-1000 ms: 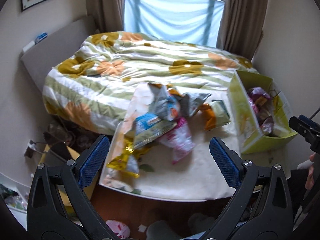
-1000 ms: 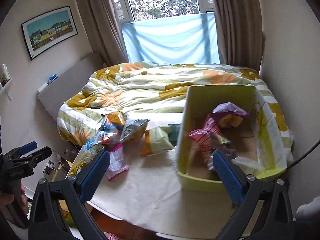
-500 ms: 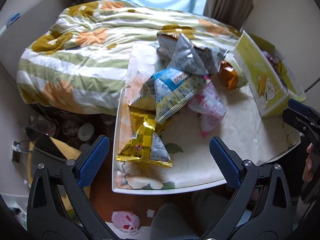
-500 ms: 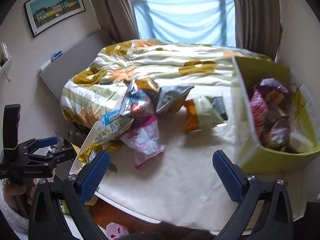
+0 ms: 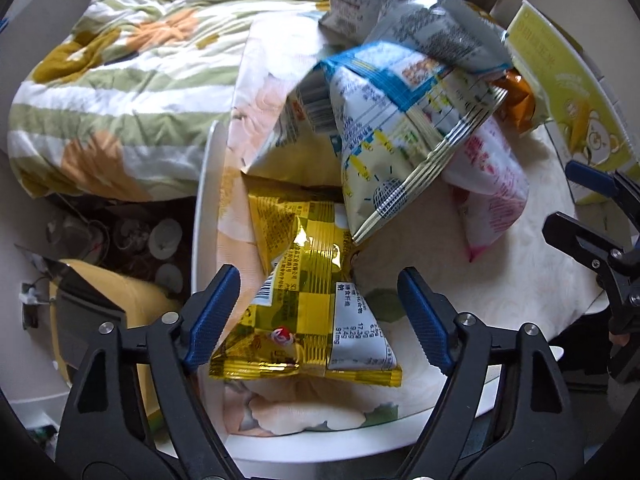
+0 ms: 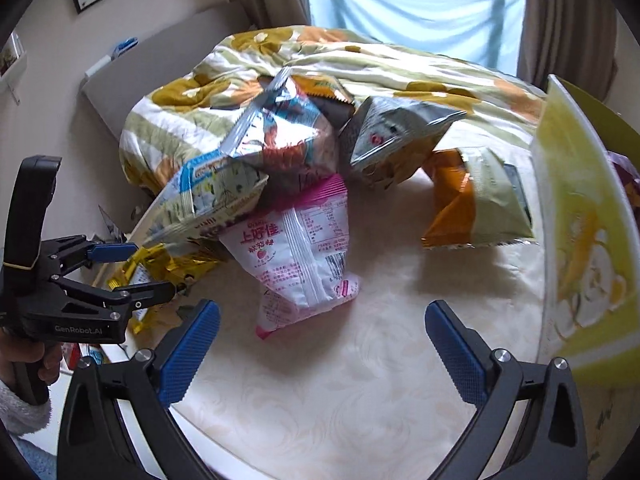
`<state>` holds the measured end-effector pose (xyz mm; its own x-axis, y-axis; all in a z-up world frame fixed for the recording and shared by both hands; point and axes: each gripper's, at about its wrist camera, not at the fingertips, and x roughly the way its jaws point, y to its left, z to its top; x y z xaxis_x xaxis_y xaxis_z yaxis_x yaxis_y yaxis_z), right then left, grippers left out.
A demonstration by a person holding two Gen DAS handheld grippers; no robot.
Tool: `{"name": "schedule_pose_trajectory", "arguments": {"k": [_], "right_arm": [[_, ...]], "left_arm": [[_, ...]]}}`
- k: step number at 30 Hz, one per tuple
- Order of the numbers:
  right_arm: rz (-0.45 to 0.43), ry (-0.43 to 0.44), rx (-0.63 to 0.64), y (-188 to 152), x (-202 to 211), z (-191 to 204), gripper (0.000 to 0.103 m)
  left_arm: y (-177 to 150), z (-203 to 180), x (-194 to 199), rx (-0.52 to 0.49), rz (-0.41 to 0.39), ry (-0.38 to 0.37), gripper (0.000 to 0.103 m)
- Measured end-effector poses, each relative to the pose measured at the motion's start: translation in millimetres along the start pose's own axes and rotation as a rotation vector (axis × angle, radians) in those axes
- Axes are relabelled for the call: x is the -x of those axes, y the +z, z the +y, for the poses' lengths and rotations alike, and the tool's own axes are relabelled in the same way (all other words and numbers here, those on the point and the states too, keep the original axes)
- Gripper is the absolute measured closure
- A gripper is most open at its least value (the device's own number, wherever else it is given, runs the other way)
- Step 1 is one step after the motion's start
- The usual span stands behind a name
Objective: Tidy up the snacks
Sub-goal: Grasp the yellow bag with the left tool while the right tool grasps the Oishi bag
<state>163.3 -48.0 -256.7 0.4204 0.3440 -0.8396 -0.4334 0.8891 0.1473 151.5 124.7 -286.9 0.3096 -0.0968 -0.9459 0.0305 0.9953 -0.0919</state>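
Seven snack bags lie heaped on the cloth-covered table [image 6: 360, 380], which stands against the bed's floral duvet [image 6: 248, 80]. Nearest the table's left edge is one gold-yellow bag [image 5: 308, 300]; over it leans one blue-and-white bag [image 5: 384, 128], and beside that one pink-and-white bag [image 6: 298, 256]. Behind them sit two silver bags — one with red and blue print [image 6: 288, 136], one grey and pointed [image 6: 396, 140] — plus one orange-and-green bag [image 6: 476, 200] lying just beside the yellow-green box [image 6: 580, 240] at the table's right. One more pale bag [image 5: 348, 4] shows at the back of the pile in the left wrist view.

The left gripper [image 5: 316, 300] straddles the gold-yellow bag; its jaws have just been closing, with the bag between the two blue pads, yet the pads do not clearly press on it. The right gripper [image 6: 322, 350] hangs wide open over bare tablecloth — nothing held, the pink-and-white bag just ahead of its left finger.
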Motion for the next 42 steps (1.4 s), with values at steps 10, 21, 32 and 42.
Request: {"name": "schedule_pose_trajectory", "arguments": {"k": [10,21,32,42], "right_arm": [[0.047,0.045,0.105,12.4,-32.6,1.6,0.001],[0.072,0.063,0.169,24.9,-57.8,5.3,0.008],[0.127,0.046,0.155,21.1,-75.8,13.7,0.037],[0.110,0.013,0.089,-1.4,-49.6,8.8,0.061]], "left_arm": [[4.3,1.8,-15.5,0.036,0.050,0.009,0.047],[-4.8,5.3,-11.8,0.093,0.051,-0.010,0.049],[-18.7,-2.5,-3.3,0.100,0.044,-0.017,0.049],[-25.2,-10.9,7.5,0.074,0.020,-0.049,0.050]]}}
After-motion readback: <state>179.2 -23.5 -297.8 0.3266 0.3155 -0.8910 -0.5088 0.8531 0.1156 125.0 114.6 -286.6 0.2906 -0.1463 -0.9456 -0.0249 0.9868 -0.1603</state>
